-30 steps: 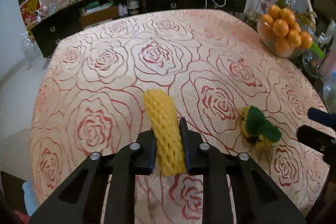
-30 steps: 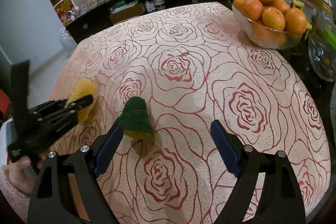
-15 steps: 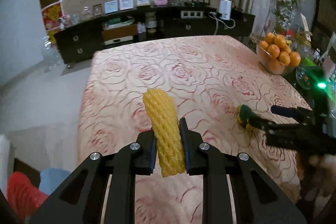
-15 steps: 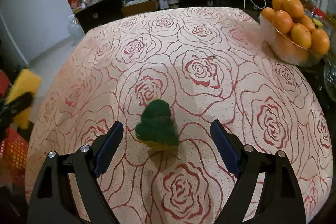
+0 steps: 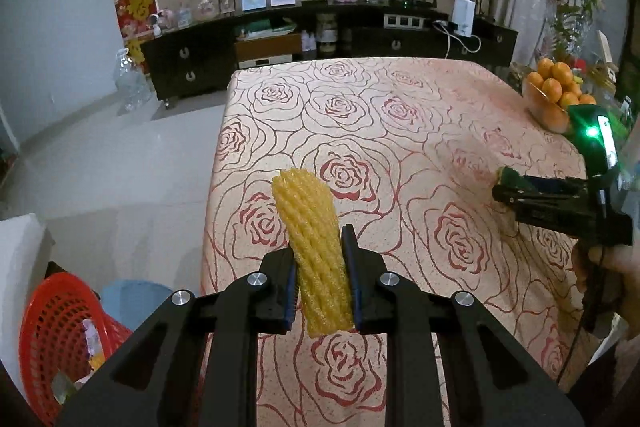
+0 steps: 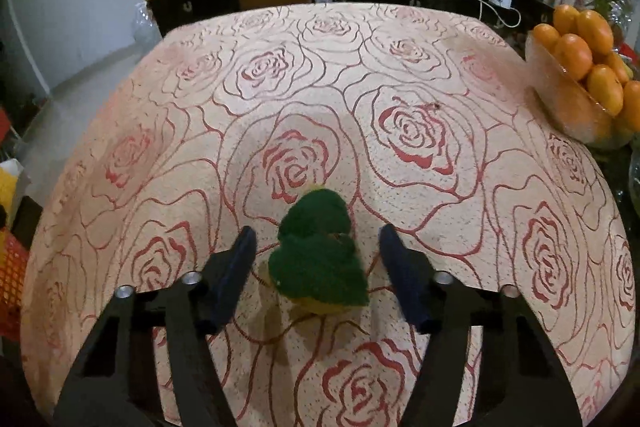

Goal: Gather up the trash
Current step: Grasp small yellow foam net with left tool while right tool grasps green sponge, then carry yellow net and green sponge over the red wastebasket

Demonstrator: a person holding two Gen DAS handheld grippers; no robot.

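Holding a yellow foam net (image 5: 318, 269) tight in my left gripper (image 5: 320, 277), I carry it over the table's (image 5: 400, 115) left edge, above a red basket (image 5: 52, 323) on the floor. My right gripper (image 6: 314, 259) has just been closing, its 2 fingers (image 6: 236, 267) either side of a green scrap (image 6: 316, 259) near the table's front edge, not touching it.

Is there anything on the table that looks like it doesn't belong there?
Yes. A crumpled green and yellow scrap lies alone on the rose tablecloth, between the right gripper's jaws, which have just been closing but aren't touching it. The bowl of oranges looks tidy.
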